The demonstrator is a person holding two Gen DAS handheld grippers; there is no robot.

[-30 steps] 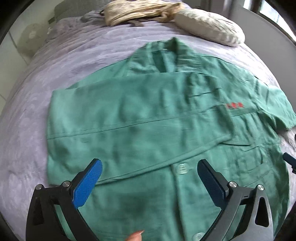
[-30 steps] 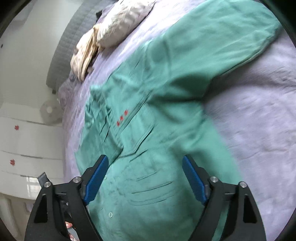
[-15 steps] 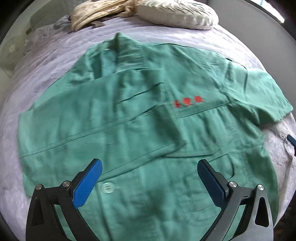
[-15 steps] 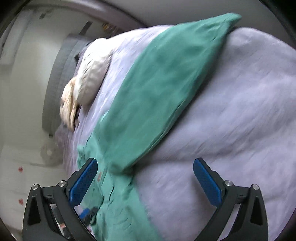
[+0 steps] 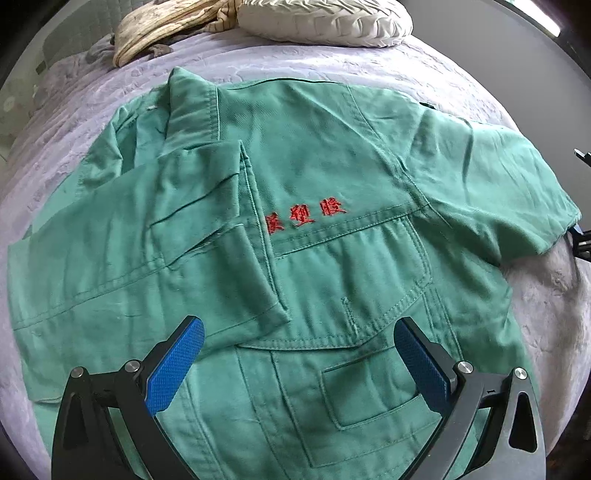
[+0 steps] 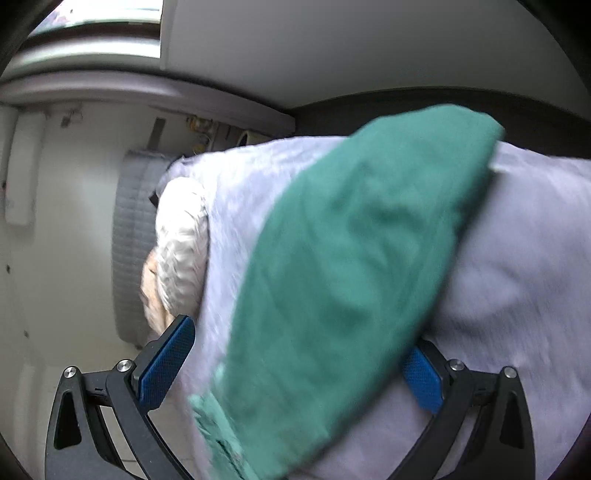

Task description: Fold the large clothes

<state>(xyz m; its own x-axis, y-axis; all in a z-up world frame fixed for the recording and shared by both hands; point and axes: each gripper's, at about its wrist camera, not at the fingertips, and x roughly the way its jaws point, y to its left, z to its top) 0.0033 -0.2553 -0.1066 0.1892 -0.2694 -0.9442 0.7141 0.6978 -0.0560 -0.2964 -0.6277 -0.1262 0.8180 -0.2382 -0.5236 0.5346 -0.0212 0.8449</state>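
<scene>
One green jacket (image 5: 332, 258) lies front-up on the lavender bed (image 5: 406, 66), collar toward the pillow (image 5: 325, 18). Its one sleeve is folded across the chest, beside red embroidered characters; the other sleeve (image 6: 351, 258) stretches out over the cover. Left claw (image 5: 299, 354) hangs wide open above the chest pocket, holding nothing. Right claw (image 6: 295, 365) is spread wide, the blurred sleeve between its jaws, ungripped

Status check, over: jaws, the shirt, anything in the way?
Both jaws open, empty. Shirt flat on bed, one sleeve folded in, other sleeve still out. Nothing blocking.
</scene>
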